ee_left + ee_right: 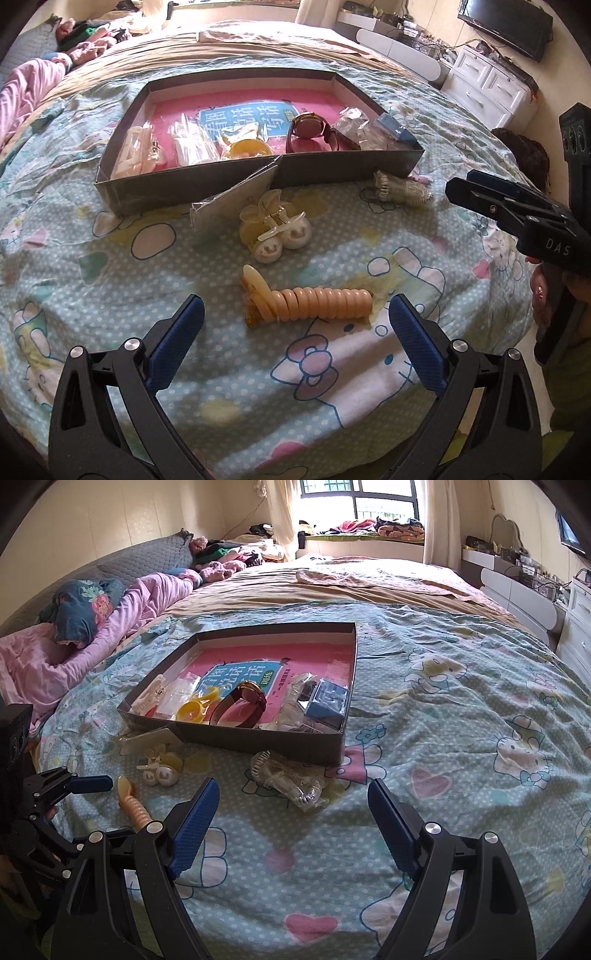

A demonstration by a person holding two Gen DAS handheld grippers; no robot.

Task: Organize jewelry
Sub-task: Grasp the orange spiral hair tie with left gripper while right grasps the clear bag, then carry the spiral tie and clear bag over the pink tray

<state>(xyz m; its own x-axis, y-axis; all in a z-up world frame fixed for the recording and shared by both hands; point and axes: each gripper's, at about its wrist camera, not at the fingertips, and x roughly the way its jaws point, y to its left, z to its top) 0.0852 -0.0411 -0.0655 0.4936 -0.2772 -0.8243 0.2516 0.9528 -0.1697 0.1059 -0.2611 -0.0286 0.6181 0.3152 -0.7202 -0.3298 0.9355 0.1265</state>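
A shallow grey box [192,181] [258,740] sits on the bed and holds a watch [308,127] [243,701], a yellow ring [192,710], white clips [135,151], clear bags and a blue packet [397,127] [328,701]. In front of it lie a cream hair claw [275,227] [160,770], a peach coiled hair tie [314,304] [135,806] and a bagged hair comb [402,188] [291,781]. My left gripper [295,317] is open, with the coiled tie between its fingers. My right gripper [291,801] is open and empty just short of the bagged comb.
The bed has a Hello Kitty cover [461,720]. A pink quilt [55,657] and pillows lie at the far left. White drawers [487,85] and a TV [506,29] stand beyond the bed. A loose box flap [236,199] sticks out from the front wall.
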